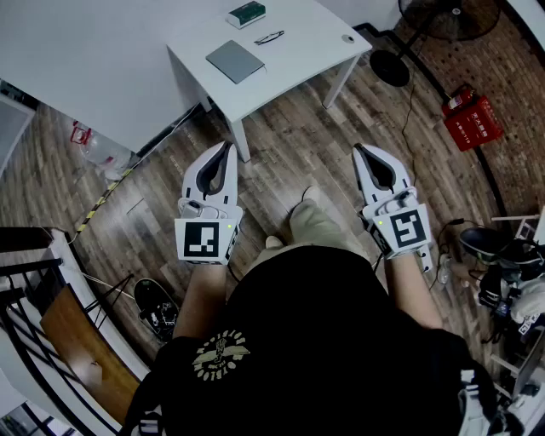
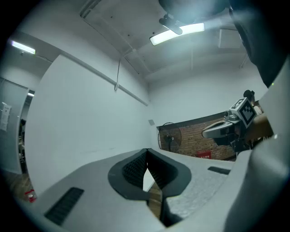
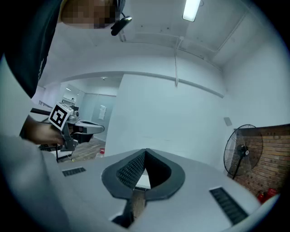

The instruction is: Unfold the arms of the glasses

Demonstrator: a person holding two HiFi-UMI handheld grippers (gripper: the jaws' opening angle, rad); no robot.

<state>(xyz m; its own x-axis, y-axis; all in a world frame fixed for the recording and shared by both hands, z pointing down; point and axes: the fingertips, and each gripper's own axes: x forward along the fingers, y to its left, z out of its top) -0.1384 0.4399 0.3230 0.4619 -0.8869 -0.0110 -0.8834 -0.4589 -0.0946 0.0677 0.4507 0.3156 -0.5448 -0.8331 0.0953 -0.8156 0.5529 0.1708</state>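
The folded dark glasses (image 1: 269, 37) lie on the white table (image 1: 302, 55) far ahead of me, out of reach of both grippers. My left gripper (image 1: 227, 147) is held in front of my body over the wooden floor, its jaws closed tip to tip with nothing between them. Level with it on the other side, my right gripper (image 1: 358, 149) is shut and empty too. The left gripper view shows its own jaws (image 2: 146, 151) meeting, with the right gripper (image 2: 226, 129) off to the side. The right gripper view shows closed jaws (image 3: 145, 151) and the left gripper (image 3: 79, 128).
On the table also lie a grey pad (image 1: 235, 60), a green box (image 1: 246, 13) and a small round object (image 1: 348, 37). A floor fan (image 1: 426, 25) and a red case (image 1: 471, 117) stand to the right. A plastic bottle (image 1: 98, 146) lies at left.
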